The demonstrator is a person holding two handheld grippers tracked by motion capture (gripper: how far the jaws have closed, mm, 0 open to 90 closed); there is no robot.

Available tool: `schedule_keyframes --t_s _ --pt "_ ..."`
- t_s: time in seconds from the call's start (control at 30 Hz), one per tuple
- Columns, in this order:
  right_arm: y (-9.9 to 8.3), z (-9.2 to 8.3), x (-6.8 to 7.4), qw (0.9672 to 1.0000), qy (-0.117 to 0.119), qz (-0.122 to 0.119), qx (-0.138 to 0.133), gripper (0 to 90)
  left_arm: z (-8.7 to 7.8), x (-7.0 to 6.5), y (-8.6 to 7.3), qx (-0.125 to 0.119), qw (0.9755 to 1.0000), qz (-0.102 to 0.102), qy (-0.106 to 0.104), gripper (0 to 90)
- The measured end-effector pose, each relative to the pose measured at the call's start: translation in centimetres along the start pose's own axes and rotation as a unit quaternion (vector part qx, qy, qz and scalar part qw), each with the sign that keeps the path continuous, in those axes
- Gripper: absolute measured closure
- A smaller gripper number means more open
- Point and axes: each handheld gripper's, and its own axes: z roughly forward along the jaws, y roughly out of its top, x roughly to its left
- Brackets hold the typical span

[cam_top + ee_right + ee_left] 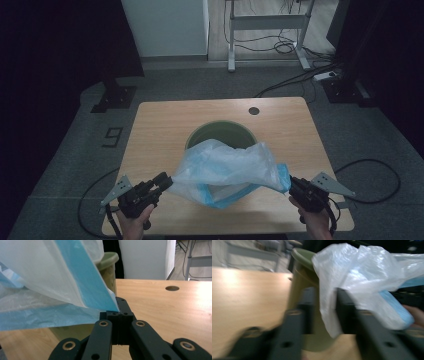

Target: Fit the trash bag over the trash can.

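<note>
Blurring left gripper [324, 312] fingers astride plastic bag [352, 277], contact unclear

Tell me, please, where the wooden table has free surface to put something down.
The light wooden table is bare left of the green round plastic bin, right of it, and behind it around the dark round hole. The front is crowded: the translucent blue-edged plastic bag hangs between both grippers.

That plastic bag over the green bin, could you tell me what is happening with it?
A person is holding the plastic bag stretched above the green bin on the table. The right gripper is shut on the bag's blue edge. The left gripper has the bag's other side between its jaws, which stand apart. The bag is not yet fitted over the bin's rim.
</note>
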Motion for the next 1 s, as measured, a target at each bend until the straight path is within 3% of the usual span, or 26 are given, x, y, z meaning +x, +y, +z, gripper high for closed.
schedule_keyframes --t_s 0.13,0.27,0.37,0.53,0.63,0.67,0.7,0.73,0.77,0.83,0.9,1.0 --pt "1.4 0.3 0.7 0.9998 -0.005 -0.019 -0.009 88.6 -0.1 -1.9 2.2 0.000 0.9987 0.049 0.016 36.6" --pt "2.6 0.4 1.4 0.9994 -0.005 -0.033 -0.013 88.6 0.5 -4.0 4.0 0.006 0.9957 0.093 0.006 31.7" --pt "3.3 0.3 1.7 0.9993 -0.004 -0.036 -0.014 88.5 2.0 -5.3 5.0 0.029 0.9922 0.121 -0.008 28.7" --pt "3.6 0.7 1.6 0.9996 -0.001 -0.027 -0.010 88.2 5.6 -6.1 5.6 0.076 0.9871 0.139 -0.024 25.2" --pt "3.6 0.8 1.5 0.9997 0.000 -0.024 -0.009 88.2 6.5 -6.1 5.7 0.088 0.9859 0.141 -0.020 25.9" --pt "3.6 0.8 1.4 0.9997 0.000 -0.023 -0.007 88.2 6.9 -6.1 5.7 0.092 0.9853 0.143 -0.015 29.5" --pt "3.5 0.8 1.3 0.9997 0.000 -0.022 -0.006 87.8 7.1 -6.1 5.7 0.093 0.9850 0.145 -0.010 43.6" --pt "3.5 0.8 1.3 0.9997 0.000 -0.022 -0.006 87.8 7.3 -6.1 5.7 0.092 0.9846 0.148 -0.006 43.6" --pt "3.5 0.9 1.3 0.9997 0.000 -0.022 -0.004 87.5 7.5 -6.2 5.7 0.090 0.9846 0.150 -0.005 53.8" --pt "3.4 0.8 1.2 0.9998 -0.001 -0.021 -0.002 87.2 7.7 -6.1 6.0 0.091 0.9850 0.147 -0.009 71.2" --pt "3.2 0.7 1.1 0.9998 -0.002 -0.022 0.002 87.2 7.9 -6.0 6.3 0.089 0.9868 0.135 -0.009 85.0" --pt "3.0 0.5 1.0 0.9998 -0.003 -0.021 0.004 87.2 8.0 -5.3 7.0 0.075 0.9904 0.117 0.000 89.4"
